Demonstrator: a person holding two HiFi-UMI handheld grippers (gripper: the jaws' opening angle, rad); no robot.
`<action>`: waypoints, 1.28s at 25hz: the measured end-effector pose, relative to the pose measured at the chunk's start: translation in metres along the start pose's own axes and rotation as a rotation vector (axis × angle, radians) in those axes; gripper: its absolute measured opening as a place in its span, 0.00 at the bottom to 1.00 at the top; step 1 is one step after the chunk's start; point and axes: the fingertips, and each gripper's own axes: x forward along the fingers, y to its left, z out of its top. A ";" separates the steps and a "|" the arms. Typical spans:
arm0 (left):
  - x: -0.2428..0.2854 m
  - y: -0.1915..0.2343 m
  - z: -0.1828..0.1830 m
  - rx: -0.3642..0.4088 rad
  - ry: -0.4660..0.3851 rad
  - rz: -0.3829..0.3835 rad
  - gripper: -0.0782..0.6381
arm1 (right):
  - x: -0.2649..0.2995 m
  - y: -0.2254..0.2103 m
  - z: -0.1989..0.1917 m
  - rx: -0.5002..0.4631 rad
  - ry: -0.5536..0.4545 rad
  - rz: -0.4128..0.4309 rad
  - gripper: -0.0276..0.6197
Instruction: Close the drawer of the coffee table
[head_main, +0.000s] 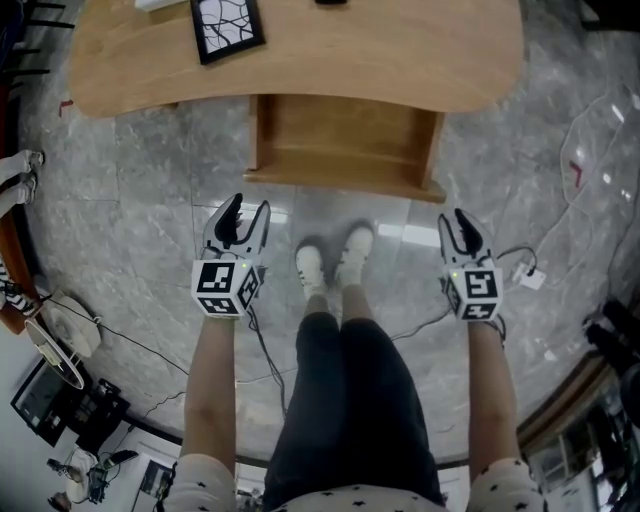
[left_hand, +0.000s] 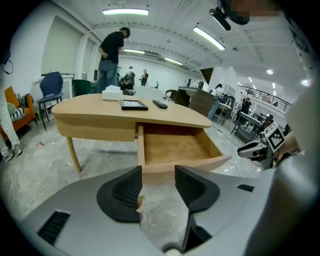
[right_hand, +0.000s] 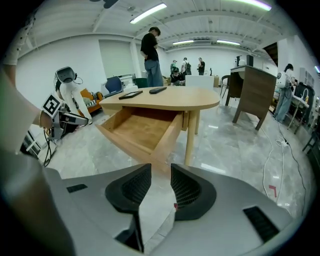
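coffee table (head_main: 400, 55), drawer (head_main: 345, 140) open

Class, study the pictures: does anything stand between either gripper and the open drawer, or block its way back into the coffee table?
Nothing visible. Only bare floor separates the left gripper and right gripper from the drawer, which looks empty inside.

No readable word, number or brand anywhere. Left marker cube (head_main: 222, 287) on left gripper (head_main: 238, 215): black-and-white square code only, no letters. Right marker cube (head_main: 473, 290) on right gripper (head_main: 462, 228): same kind of code. Framed picture (head_main: 227, 27) on coffee table (head_main: 400, 50): black-and-white line pattern, no words. Things at room's far end too small to read.
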 end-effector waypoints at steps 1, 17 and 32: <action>0.005 0.004 -0.003 0.011 0.006 0.003 0.40 | 0.004 -0.002 -0.003 -0.011 0.008 -0.003 0.22; 0.076 0.038 -0.040 0.233 0.080 -0.043 0.49 | 0.047 -0.011 -0.039 -0.143 0.108 0.004 0.24; 0.103 0.029 -0.044 0.380 0.106 -0.128 0.49 | 0.075 -0.013 -0.034 -0.266 0.115 0.038 0.24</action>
